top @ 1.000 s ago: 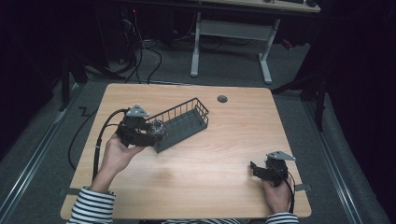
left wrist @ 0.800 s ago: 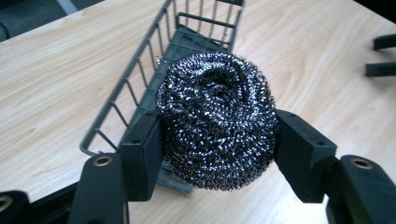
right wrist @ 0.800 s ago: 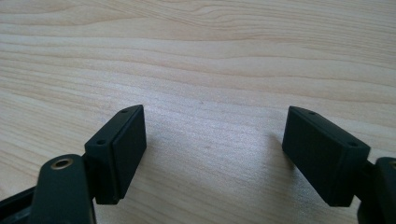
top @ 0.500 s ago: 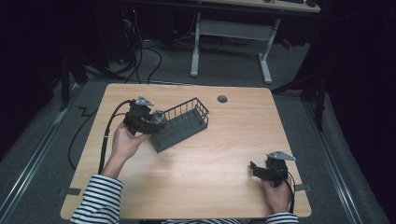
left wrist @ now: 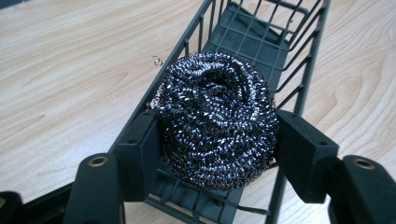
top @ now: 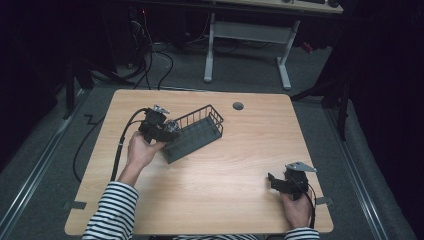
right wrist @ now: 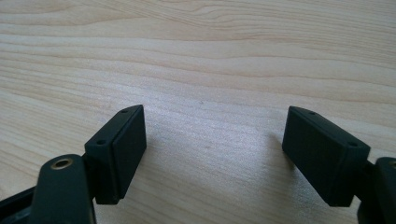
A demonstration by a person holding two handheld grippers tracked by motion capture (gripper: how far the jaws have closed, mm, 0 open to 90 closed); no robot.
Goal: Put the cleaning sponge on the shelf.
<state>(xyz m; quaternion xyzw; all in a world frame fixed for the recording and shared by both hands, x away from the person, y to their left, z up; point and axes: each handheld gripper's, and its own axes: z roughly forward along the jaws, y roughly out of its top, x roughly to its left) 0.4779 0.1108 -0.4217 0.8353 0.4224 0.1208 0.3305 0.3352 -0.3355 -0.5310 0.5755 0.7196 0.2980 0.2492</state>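
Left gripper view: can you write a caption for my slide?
Left hand-held gripper holding a shiny steel wool scrubber above the near end of a dark wire basket on a wooden table.

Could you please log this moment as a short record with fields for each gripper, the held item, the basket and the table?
left gripper: shut on steel wool scourer, above basket's near end
steel wool scourer: round, dark, shiny, held between both jaws
wire basket: dark, long, lying at an angle on table
right gripper: open, holding nothing, low over bare wood
table: light wood
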